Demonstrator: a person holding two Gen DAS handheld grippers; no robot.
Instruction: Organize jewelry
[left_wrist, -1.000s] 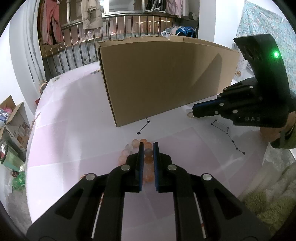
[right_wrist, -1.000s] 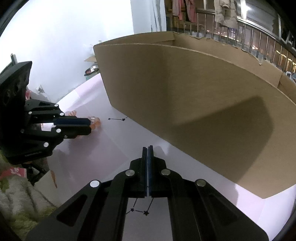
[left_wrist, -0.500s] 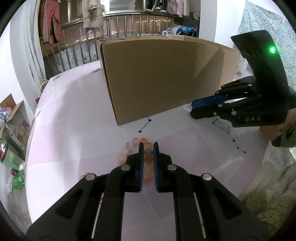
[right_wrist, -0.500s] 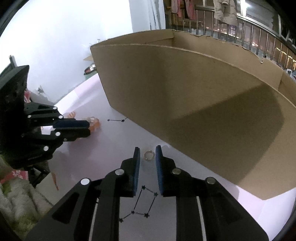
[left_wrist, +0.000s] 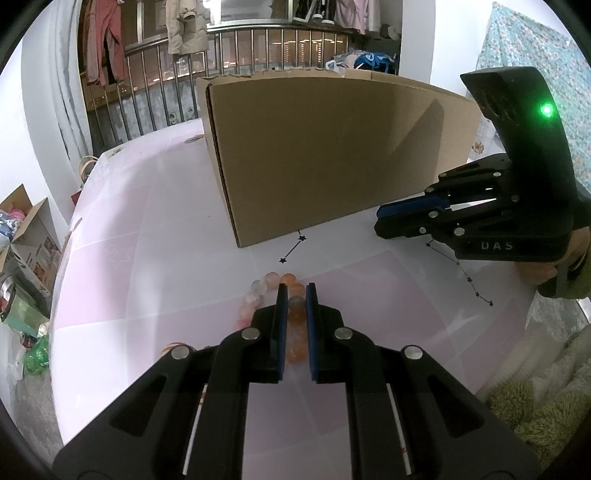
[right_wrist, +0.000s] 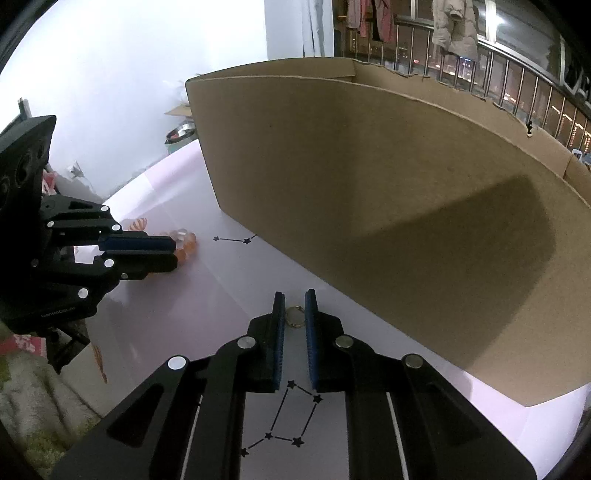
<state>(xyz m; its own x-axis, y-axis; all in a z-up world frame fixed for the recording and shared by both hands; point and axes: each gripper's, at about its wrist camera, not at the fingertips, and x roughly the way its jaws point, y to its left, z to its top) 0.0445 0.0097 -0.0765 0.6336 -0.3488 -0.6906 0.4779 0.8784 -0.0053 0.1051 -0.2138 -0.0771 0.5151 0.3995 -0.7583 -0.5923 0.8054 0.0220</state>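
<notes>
A bracelet of orange and pale pink beads (left_wrist: 271, 277) lies on the pink-and-white table (left_wrist: 147, 258). My left gripper (left_wrist: 295, 290) is shut on one of its beads, low over the table. From the right wrist view the same left gripper (right_wrist: 173, 251) and the beads (right_wrist: 186, 242) appear at the left. A small gold ring (right_wrist: 294, 316) sits between the blue pads of my right gripper (right_wrist: 294, 295). Its jaws are closing, and the ring fills the gap between them. In the left wrist view the right gripper (left_wrist: 378, 219) reaches in from the right, and the ring is hidden there.
A large open cardboard box (left_wrist: 332, 155) stands just behind both grippers, its near wall (right_wrist: 369, 184) close to the right gripper. Black star-and-line drawings (right_wrist: 295, 417) mark the table. A fluffy green fabric (left_wrist: 535, 398) lies off the table's right edge. A railing with hanging clothes stands behind.
The right gripper went from fully shut to open with the ring showing between its jaws, then narrowed around the ring. The left gripper and the beads have not moved.
</notes>
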